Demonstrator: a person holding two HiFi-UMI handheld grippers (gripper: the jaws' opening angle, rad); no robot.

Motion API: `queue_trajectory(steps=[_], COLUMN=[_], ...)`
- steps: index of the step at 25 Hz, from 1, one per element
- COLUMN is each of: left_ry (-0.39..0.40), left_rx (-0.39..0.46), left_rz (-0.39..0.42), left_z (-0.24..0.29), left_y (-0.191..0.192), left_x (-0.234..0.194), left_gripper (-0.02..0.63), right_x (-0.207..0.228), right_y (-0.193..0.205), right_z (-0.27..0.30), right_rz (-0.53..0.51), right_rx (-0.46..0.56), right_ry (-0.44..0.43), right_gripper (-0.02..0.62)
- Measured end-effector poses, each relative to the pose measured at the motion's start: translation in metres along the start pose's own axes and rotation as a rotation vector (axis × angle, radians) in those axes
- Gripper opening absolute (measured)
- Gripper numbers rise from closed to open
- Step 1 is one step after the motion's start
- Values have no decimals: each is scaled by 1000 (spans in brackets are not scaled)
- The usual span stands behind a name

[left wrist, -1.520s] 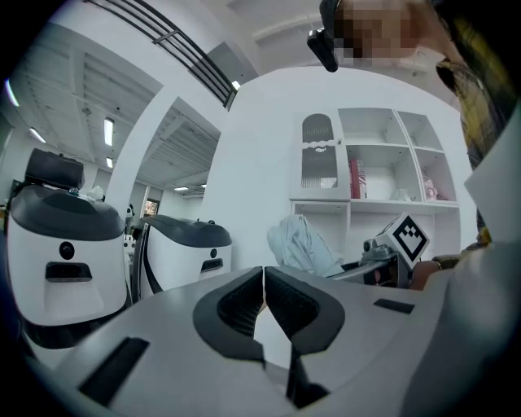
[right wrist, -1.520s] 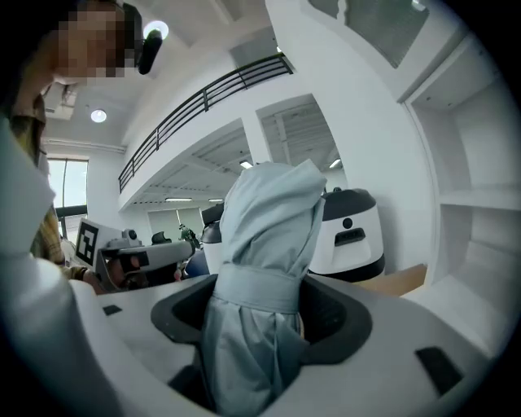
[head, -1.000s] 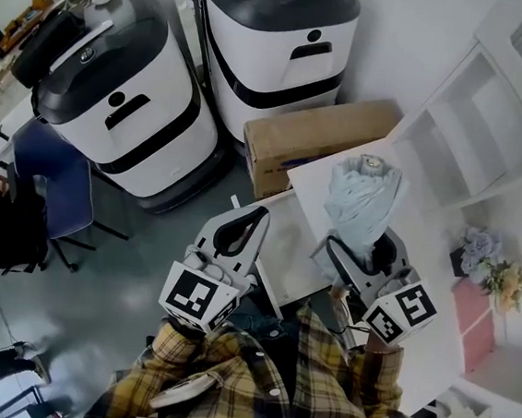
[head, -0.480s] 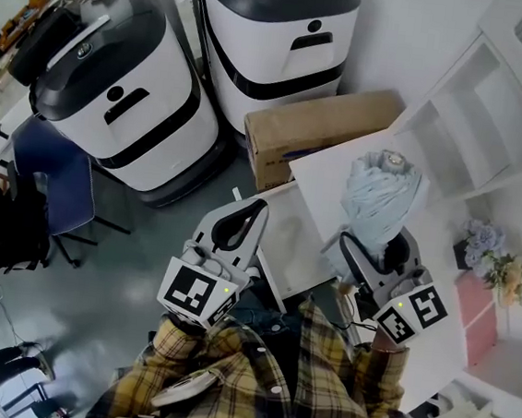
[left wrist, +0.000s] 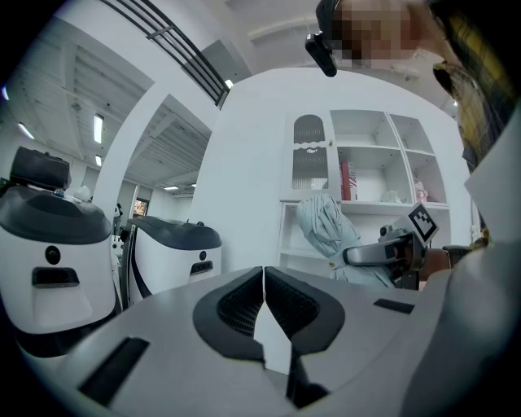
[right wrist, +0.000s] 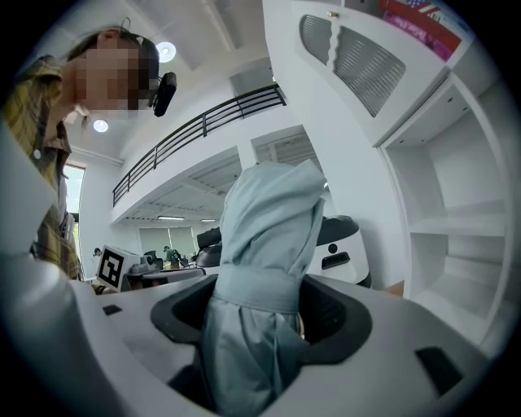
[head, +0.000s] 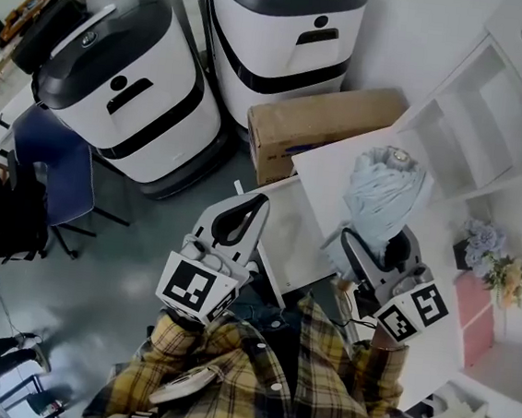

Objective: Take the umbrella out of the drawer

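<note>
A folded pale blue-grey umbrella (head: 383,193) stands out of my right gripper (head: 369,250), whose jaws are shut on its strapped middle. It hangs over the white cabinet top (head: 325,175), tip pointing away from me. In the right gripper view the umbrella (right wrist: 264,236) fills the gap between the dark pads of the right gripper (right wrist: 260,300). My left gripper (head: 259,201) is held out beside it at the left, shut with nothing in it. In the left gripper view the left gripper (left wrist: 263,274) shows its tips together, with the umbrella (left wrist: 326,232) off to the right.
Two large white-and-black machines (head: 116,86) (head: 289,30) stand on the grey floor ahead. A cardboard box (head: 325,131) lies against the cabinet. White open shelves (head: 473,133) rise at the right, with flowers (head: 492,260) below them. A blue chair (head: 52,163) is at the left.
My right gripper has carried the umbrella a little to the right and farther out over the cabinet top. The left gripper has stayed where it was.
</note>
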State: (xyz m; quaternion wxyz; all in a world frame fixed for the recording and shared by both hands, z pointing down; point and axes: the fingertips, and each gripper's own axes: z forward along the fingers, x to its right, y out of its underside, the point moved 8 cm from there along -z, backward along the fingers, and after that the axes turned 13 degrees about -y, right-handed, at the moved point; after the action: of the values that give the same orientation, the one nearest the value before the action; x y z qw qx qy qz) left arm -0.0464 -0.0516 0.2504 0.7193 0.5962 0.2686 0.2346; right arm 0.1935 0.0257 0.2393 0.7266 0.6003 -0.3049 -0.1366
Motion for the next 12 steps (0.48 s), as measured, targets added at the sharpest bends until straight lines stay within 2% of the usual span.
queue_trajectory(steps=[12], left_ry=[-11], left_rx=[1], left_rz=[-4], left_z=[-3], left_y=[1], left_x=[-3], left_gripper=[26], right_x=[0], right_y=[2], right_z=[0], right_rz=[18], right_rx=[9], right_ry=[3], right_gripper=[311])
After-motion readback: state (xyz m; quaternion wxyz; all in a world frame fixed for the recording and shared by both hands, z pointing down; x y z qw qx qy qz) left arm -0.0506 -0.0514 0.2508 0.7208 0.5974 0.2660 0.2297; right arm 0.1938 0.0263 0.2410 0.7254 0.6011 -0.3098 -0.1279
